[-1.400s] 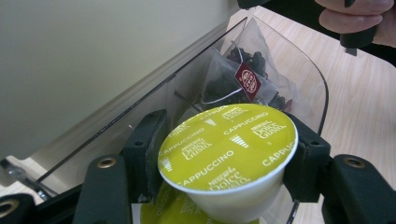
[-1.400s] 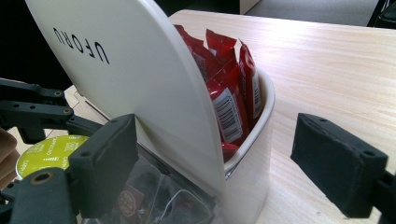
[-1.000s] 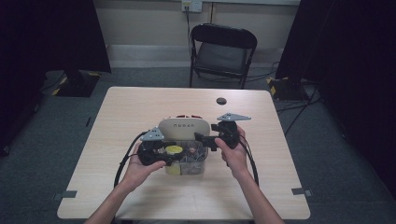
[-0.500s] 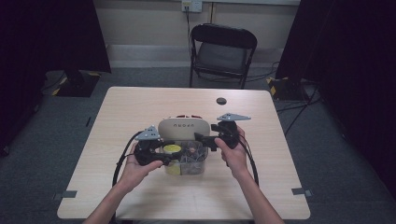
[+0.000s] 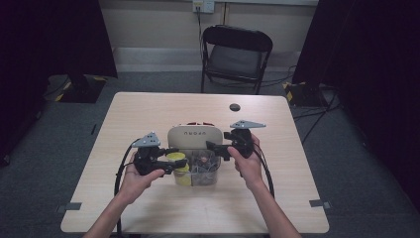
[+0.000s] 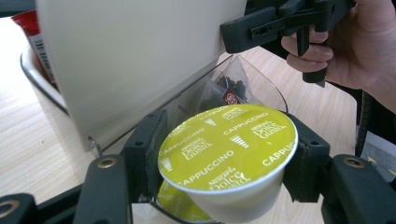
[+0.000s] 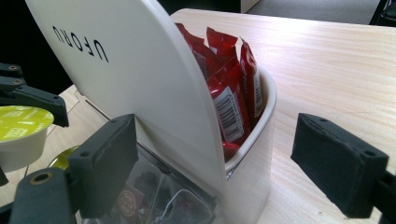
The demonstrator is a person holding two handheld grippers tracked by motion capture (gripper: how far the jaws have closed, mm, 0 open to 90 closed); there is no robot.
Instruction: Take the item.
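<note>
The left gripper (image 6: 224,163) is pinching a yellow-lidded cappuccino capsule (image 6: 227,147) over the clear box (image 5: 200,171) near the table's (image 5: 148,109) front edge. The right gripper (image 7: 233,154) is standing spread, one jaw touching the raised cream lid (image 7: 140,70).

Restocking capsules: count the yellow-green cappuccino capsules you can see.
2: one white-bodied, yellow-green-lidded capsule clamped in the left gripper; a second capsule beneath it in the clear plastic compartment. More may be hidden.

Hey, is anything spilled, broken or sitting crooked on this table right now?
Nothing stands out. The organizer sits upright with its red packets standing in the back. The left gripper holds a capsule level, and the right gripper is open at the cream panel.
</note>
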